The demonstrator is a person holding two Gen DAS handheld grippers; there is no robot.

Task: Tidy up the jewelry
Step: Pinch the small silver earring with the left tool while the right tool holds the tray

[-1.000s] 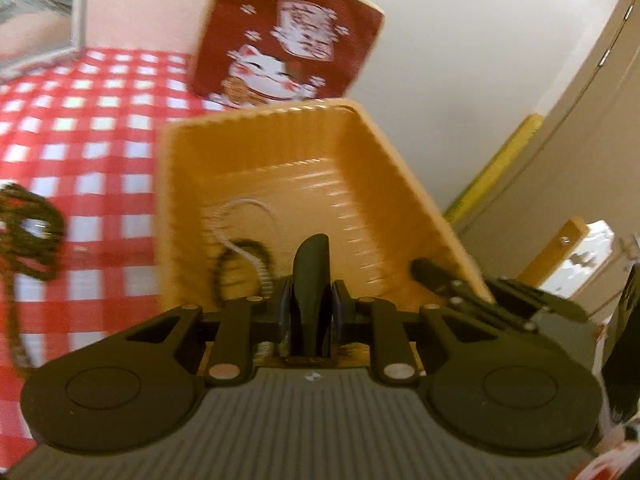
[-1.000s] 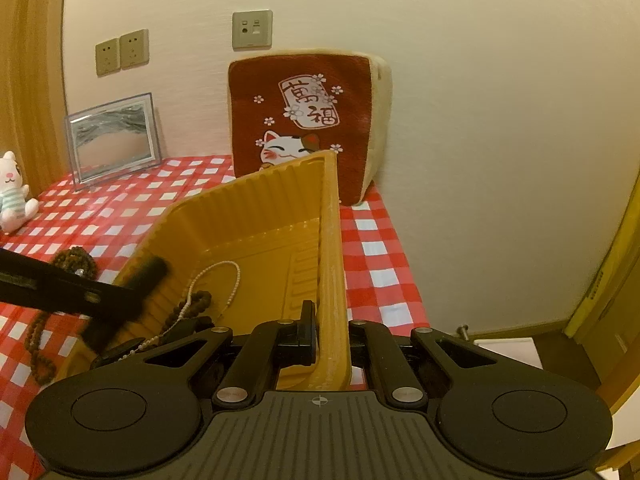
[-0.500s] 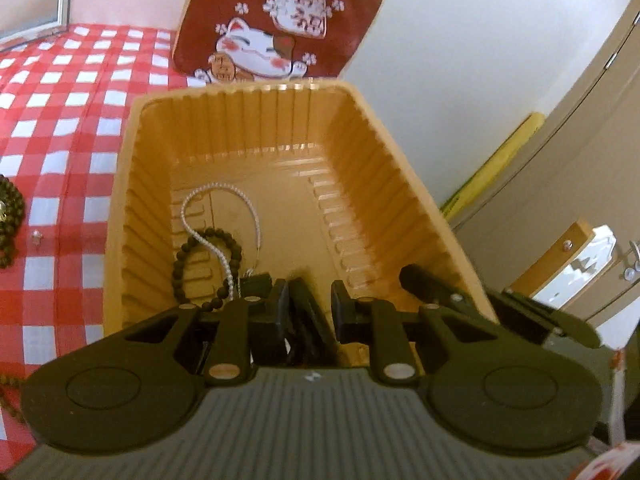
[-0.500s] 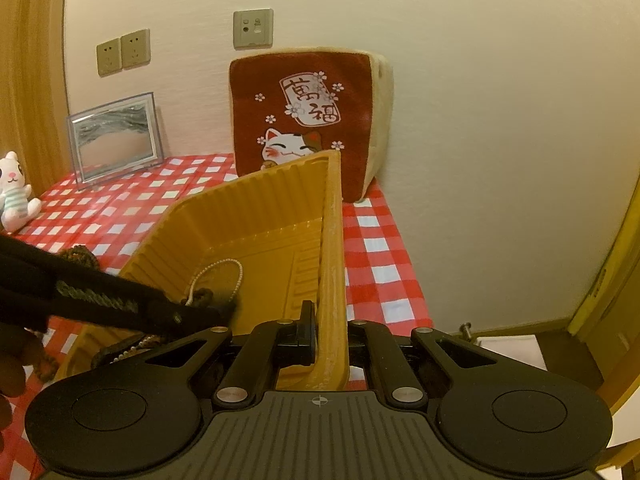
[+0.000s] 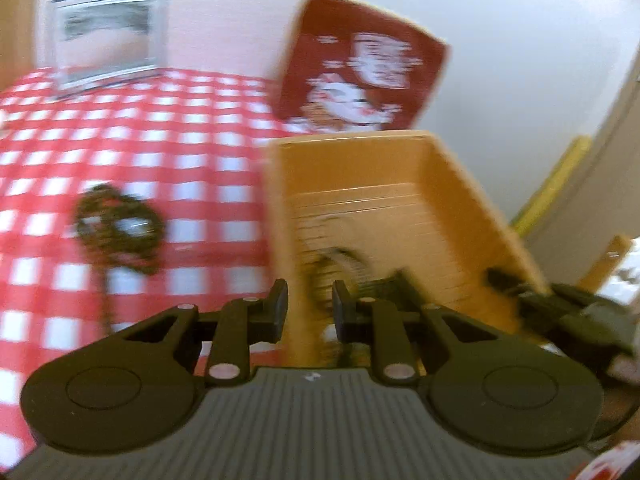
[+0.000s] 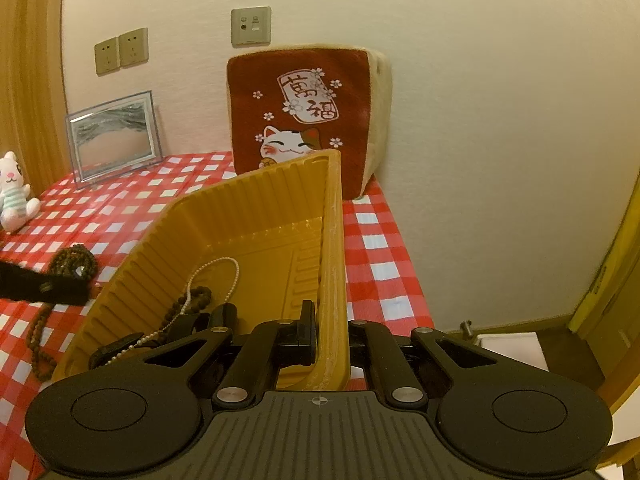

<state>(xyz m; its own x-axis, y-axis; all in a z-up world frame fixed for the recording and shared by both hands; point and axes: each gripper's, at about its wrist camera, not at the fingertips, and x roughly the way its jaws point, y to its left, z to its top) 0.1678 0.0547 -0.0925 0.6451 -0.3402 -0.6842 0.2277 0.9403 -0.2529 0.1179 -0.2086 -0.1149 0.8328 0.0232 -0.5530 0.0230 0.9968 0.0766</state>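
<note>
A yellow ribbed plastic tray stands on the red checked tablecloth. My right gripper is shut on the tray's right wall. Inside the tray lie a white pearl necklace and a dark bead bracelet. My left gripper is open, its fingers either side of the tray's left wall; this view is blurred. A long dark bead necklace lies on the cloth left of the tray, also seen in the right wrist view.
A red lucky-cat cushion leans on the wall behind the tray. A framed picture and a small plush toy stand at the back left. The table edge runs just right of the tray.
My left gripper opened, released the dark bracelet into the tray and pulled out to the left, now straddling the tray's left wall. My right gripper kept its hold.
</note>
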